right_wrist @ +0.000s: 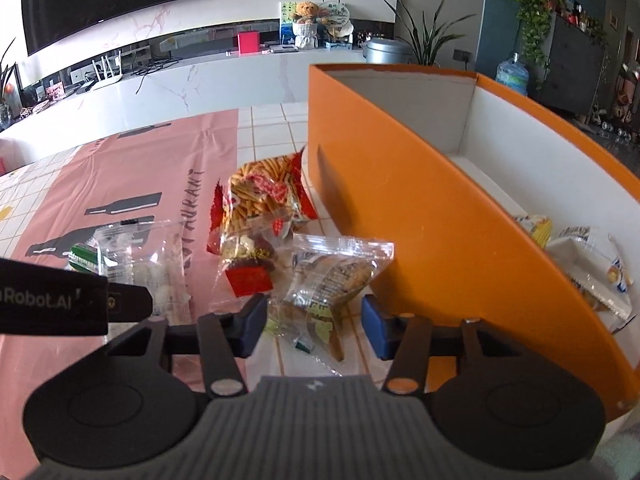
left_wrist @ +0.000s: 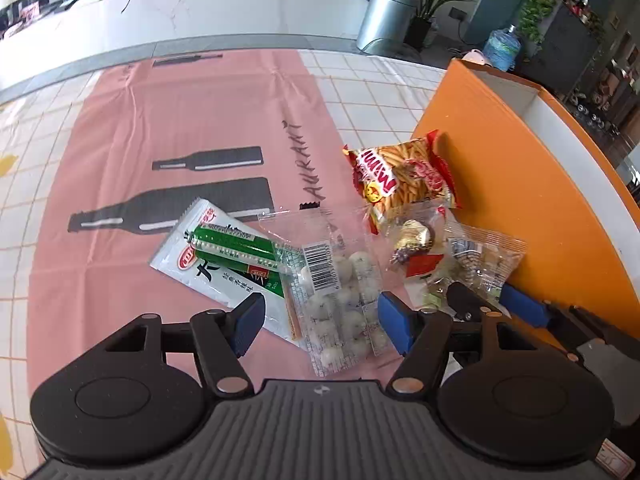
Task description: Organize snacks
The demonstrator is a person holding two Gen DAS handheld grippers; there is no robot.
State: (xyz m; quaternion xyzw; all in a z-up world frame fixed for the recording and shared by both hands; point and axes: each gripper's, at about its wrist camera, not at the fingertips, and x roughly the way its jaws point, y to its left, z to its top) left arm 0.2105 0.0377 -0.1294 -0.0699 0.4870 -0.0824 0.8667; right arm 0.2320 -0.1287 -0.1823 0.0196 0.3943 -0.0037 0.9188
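The left tongs stand spread over a clear bag of white candy balls, the blue pads either side of it and not pressing. The right tongs are also spread, less widely, straddling a clear packet of biscuits; the pads look clear of the film, so nothing is pinched. Both packets lie flat on the desk, in a loose heap with a green-and-white sachet, a red bag of fried sticks and a small packet of wrapped sweets, just beside the orange box, which already holds a few packets.

These packets are probably light, with thin, slick, crinkly film that may slide out of a shallow pinch. The biscuits likely crumble if squeezed. A flat sealed edge or a bunched fold of film seems the safer hold.
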